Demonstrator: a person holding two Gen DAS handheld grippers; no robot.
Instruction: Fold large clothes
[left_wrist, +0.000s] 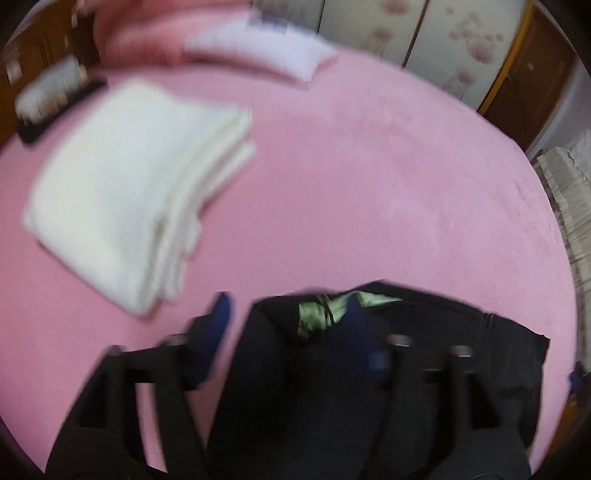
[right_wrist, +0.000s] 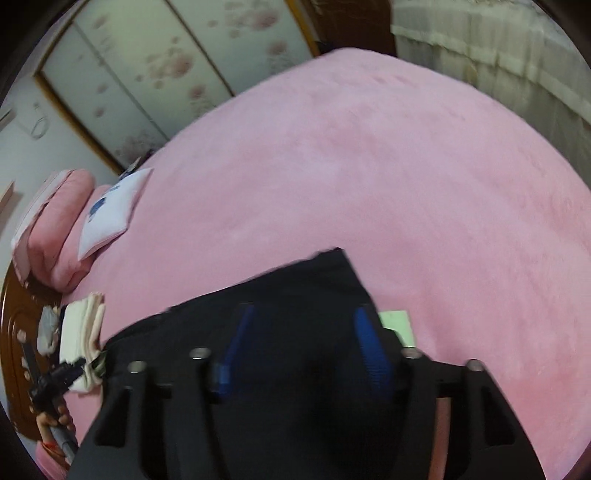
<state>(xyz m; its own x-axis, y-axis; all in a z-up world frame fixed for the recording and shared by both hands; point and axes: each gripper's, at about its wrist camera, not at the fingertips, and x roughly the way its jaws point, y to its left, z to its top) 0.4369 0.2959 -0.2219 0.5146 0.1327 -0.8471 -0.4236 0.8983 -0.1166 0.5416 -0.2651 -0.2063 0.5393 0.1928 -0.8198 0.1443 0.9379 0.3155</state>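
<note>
Fingers of the left gripper (left_wrist: 288, 314) stand wide apart, their blue pads (left_wrist: 218, 332) pressing on nothing; one pad sits over the pink bedcover (left_wrist: 369, 177) at lower left of the frame, the other over the black garment (left_wrist: 443, 332) near its green lining (left_wrist: 314, 314). That garment lies flat on the bed at the bottom of the left wrist view, its upper edge running between the two fingers. A folded white cloth (left_wrist: 125, 184) rests well apart from it at middle left, blurred. In the right wrist view the right gripper (right_wrist: 306, 336) is likewise spread, both blue pads (right_wrist: 369, 347) hovering over the same black garment (right_wrist: 288, 291), which fills the lower centre and reaches a corner just above the fingertips; whether the pads touch the fabric cannot be told. A pale green patch (right_wrist: 395, 319) shows just beside the right-hand pad. Pink pillows (right_wrist: 55, 229) lie at middle left.
</note>
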